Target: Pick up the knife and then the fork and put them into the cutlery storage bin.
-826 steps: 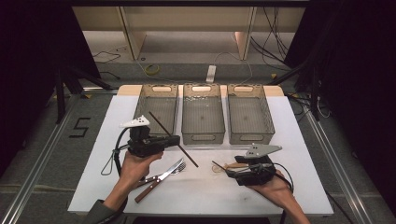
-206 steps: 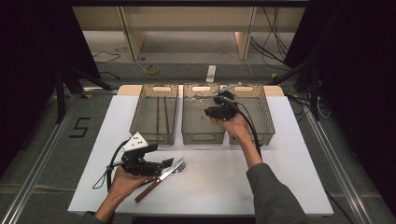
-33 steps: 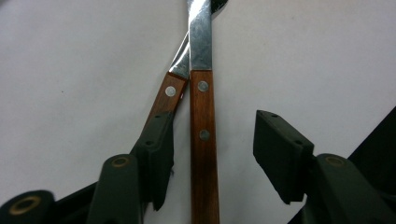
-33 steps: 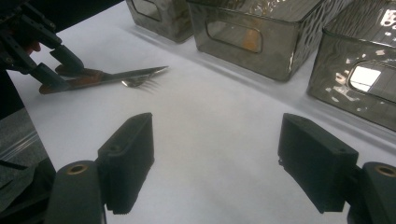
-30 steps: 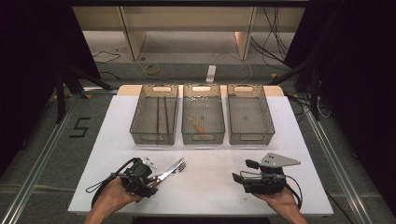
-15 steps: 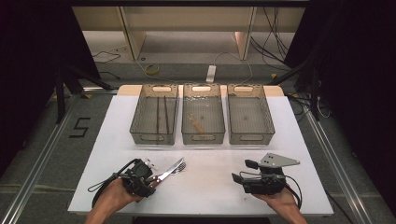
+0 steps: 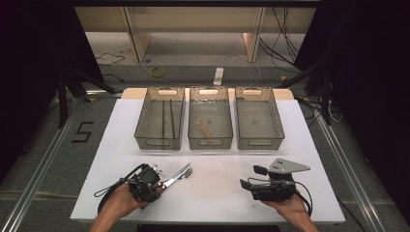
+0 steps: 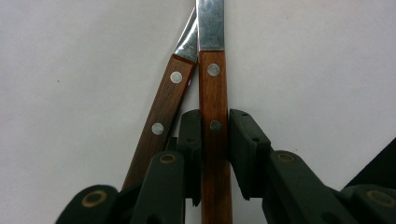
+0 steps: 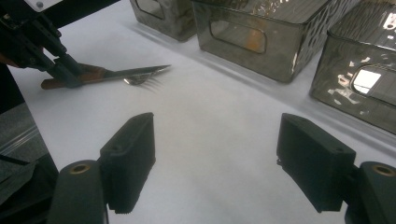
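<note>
The white table (image 7: 217, 203) stood on a grey floor (image 7: 43, 159) in a dark room. Since a second before, my left tongs (image 8: 215, 140) had been closing, now clamped on the knife handle (image 8: 214, 93); my right tongs (image 9: 215, 163) stayed apart, empty.

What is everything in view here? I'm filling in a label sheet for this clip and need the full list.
table: one, white, centre
bins: three, clear grey, in a row at the table's far side
chopsticks: two, dark, in the left bin
small item: one, orange, in the middle bin; too small to identify
wooden-handled cutlery: two, a knife and a fork, steel with brown handles, near left of the table
floor mark "5": one, black, left of the table
left gripper: one, black, jaws have just been closing, pads now against one brown handle
right gripper: one, black, jaws wide open above bare table
hands: two, at the bottom edge
</note>
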The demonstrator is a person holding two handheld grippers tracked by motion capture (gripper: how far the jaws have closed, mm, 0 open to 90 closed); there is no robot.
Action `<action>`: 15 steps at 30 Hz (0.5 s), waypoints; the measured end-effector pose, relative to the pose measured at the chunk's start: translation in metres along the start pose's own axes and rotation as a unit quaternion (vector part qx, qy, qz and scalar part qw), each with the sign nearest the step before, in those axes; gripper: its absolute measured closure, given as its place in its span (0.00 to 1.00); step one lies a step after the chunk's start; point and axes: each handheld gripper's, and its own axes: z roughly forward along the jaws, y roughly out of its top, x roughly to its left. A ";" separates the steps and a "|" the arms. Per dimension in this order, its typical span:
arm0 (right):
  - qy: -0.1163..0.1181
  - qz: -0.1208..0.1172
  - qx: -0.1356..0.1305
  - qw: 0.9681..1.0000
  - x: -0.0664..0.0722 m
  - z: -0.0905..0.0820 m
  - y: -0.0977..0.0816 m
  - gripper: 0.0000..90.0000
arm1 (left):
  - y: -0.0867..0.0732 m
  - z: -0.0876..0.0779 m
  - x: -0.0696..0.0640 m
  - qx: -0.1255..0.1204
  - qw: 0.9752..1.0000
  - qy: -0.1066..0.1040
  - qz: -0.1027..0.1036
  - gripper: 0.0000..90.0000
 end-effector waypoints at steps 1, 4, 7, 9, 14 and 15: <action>0.001 0.001 0.000 1.000 0.000 0.000 0.000 0.32 | 0.000 0.000 0.000 0.000 1.000 0.000 -0.001 0.83; 0.000 0.000 0.000 1.000 0.000 0.000 0.000 0.32 | -0.001 0.000 0.001 -0.004 1.000 -0.002 -0.005 0.84; -0.001 0.001 -0.002 1.000 0.000 -0.001 0.000 0.32 | -0.002 -0.001 0.003 -0.006 1.000 -0.009 -0.006 0.84; -0.001 0.000 -0.001 1.000 0.000 0.000 0.000 0.32 | -0.003 -0.001 0.004 -0.011 1.000 -0.014 -0.010 0.84; -0.001 0.000 -0.001 1.000 0.000 -0.001 0.000 0.32 | -0.002 -0.007 0.004 -0.033 0.999 -0.031 -0.014 0.85; 0.000 0.000 -0.002 1.000 0.000 -0.001 0.000 0.32 | -0.002 -0.008 0.003 -0.038 0.999 -0.031 -0.018 0.85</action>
